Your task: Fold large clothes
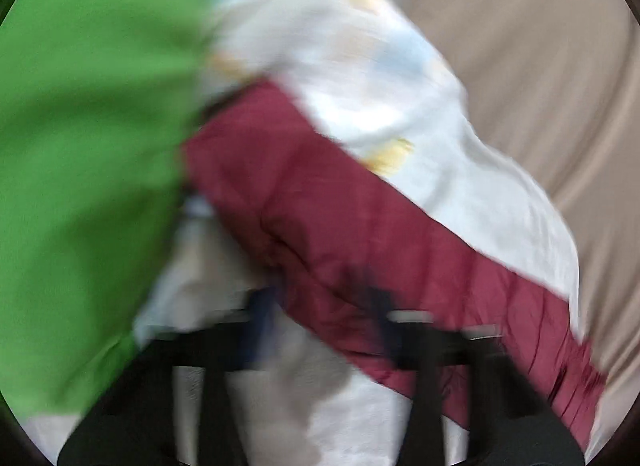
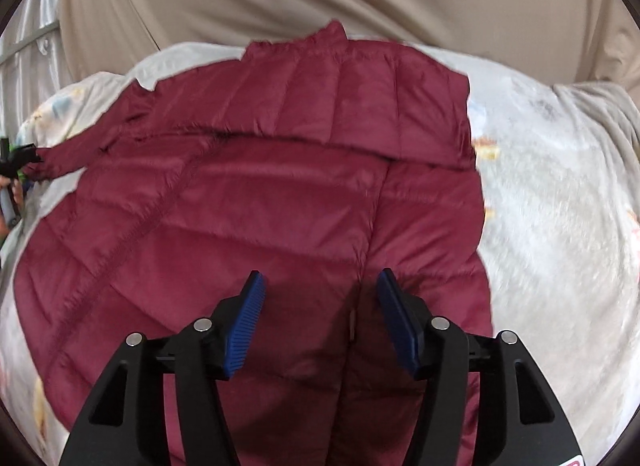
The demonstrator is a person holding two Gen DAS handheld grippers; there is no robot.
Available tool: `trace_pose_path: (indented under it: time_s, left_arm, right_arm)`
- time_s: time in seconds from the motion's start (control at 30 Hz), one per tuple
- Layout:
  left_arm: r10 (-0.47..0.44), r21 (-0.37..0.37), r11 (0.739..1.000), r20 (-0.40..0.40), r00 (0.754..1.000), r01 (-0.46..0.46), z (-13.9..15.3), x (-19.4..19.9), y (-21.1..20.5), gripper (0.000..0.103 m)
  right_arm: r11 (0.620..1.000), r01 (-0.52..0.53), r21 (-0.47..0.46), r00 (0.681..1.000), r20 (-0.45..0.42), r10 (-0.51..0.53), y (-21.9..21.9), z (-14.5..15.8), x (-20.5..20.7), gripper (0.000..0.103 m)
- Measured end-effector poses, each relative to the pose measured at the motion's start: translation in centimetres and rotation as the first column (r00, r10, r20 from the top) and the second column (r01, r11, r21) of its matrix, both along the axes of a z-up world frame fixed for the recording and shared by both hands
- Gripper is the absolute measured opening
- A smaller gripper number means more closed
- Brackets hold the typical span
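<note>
the maroon puffer jacket (image 2: 260, 201) lies spread on the patterned blanket (image 2: 560, 225). its slick quilted shell may slide and undo a fold. my right tongs (image 2: 320, 306) hover wide apart above its lower half, holding nothing. my left tongs (image 1: 320, 330) are too blurred; i cannot tell their grip.

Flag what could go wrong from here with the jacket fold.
1. The left gripper seems to pinch only the cuff of the maroon quilted puffer jacket; slick fabric may slip free.
2. The left wrist view is motion-blurred, so the grip there can't be confirmed.
3. The right gripper hangs open over the jacket; closing could bunch several layers.
</note>
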State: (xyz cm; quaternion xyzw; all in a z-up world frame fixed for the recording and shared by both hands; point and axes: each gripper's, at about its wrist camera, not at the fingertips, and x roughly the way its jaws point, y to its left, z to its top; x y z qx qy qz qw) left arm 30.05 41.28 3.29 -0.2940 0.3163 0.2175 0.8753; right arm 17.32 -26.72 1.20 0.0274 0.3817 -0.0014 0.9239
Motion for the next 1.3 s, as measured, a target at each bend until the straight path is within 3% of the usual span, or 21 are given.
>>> trace_pose_path:
  time_s: [0.07,0.17,0.27,0.33,0.4,0.57,0.67,0.8,0.87,0.97,1.0,1.03,1.1,1.17,1.2,1.27,1.3]
  left_arm:
    - [-0.018,0.087,0.996,-0.009,1.000,0.018,1.6,1.1,-1.5,0.000]
    - [-0.093,0.164,0.983,0.070,0.993,0.081,5.7,1.3,-5.4,0.000]
    - [-0.214,0.239,0.955,0.154,0.965,0.173,10.1,1.0,-11.1,0.000]
    - [-0.315,0.256,0.931,0.201,0.928,0.260,12.7,0.8,-15.9,0.000]
    - [-0.372,0.265,0.911,0.206,0.905,0.315,13.3,0.7,-19.3,0.000]
    - [-0.430,0.211,0.894,0.159,0.889,0.395,10.2,0.4,-23.5,0.000]
    - [-0.529,0.239,0.839,0.147,0.836,0.489,10.0,0.5,-28.0,0.000]
    - [-0.684,0.296,0.715,0.113,0.721,0.633,10.4,0.7,-37.8,0.000]
    - [-0.735,0.297,0.663,0.080,0.673,0.688,9.4,0.8,-42.3,0.000]
    - [-0.809,0.243,0.568,-0.010,0.588,0.786,5.1,1.5,-49.6,0.003]
    - [-0.824,0.222,0.544,-0.042,0.566,0.809,3.5,1.7,-51.1,0.009]
    - [-0.834,0.198,0.522,-0.084,0.545,0.830,1.7,1.8,-52.5,0.022]
    - [-0.847,0.154,0.495,-0.137,0.514,0.855,-1.1,2.2,-53.7,0.040]
    - [-0.851,0.142,0.494,-0.124,0.510,0.858,-1.9,1.5,-53.2,0.042]
    - [-0.858,0.125,0.488,-0.109,0.501,0.864,-1.4,1.2,-52.2,0.048]
    - [-0.857,0.111,0.502,-0.067,0.511,0.858,-0.1,0.6,-49.9,0.063]
    - [-0.848,0.109,0.524,-0.027,0.530,0.845,0.9,0.2,-47.9,0.071]
  right_arm:
    - [1.000,0.008,0.022,1.000,0.003,-0.008,-0.4,-0.1,0.2,0.058]
    - [0.998,0.010,0.059,1.000,0.006,-0.010,-0.8,-0.3,0.0,0.059]
    - [0.996,0.012,0.086,1.000,0.007,-0.013,-1.1,-0.5,0.1,0.060]
    - [0.996,0.011,0.093,1.000,0.007,-0.012,-1.1,-0.5,0.1,0.061]
    - [0.995,0.011,0.094,1.000,0.010,-0.012,-1.2,-0.5,0.0,0.061]
    - [0.995,0.005,0.103,1.000,0.011,-0.006,-1.4,-0.6,-0.1,0.063]
    - [0.994,-0.001,0.111,1.000,0.008,0.000,-1.4,-0.7,0.0,0.065]
    - [0.994,-0.002,0.109,1.000,0.012,0.001,-1.3,-0.6,-0.1,0.066]
    - [0.994,-0.002,0.110,1.000,0.013,0.001,-1.3,-0.6,-0.1,0.066]
    - [0.993,-0.005,0.117,1.000,0.016,0.003,-1.3,-0.7,-0.1,0.067]
    - [0.993,-0.006,0.121,1.000,0.017,0.004,-1.4,-0.7,-0.1,0.067]
    - [0.992,-0.007,0.127,1.000,0.019,0.005,-1.4,-0.7,-0.1,0.068]
    - [0.990,-0.012,0.139,1.000,0.022,0.009,-1.6,-0.6,-0.1,0.069]
    - [0.987,-0.015,0.157,1.000,0.023,0.011,-1.8,-0.5,-0.1,0.069]
    - [0.986,-0.012,0.166,1.000,0.025,0.008,-2.0,-0.3,-0.1,0.069]
    - [0.984,0.002,0.179,0.999,0.035,-0.008,-2.7,0.7,-0.1,0.069]
    - [0.982,0.003,0.191,0.999,0.046,-0.012,-3.1,1.3,0.0,0.070]
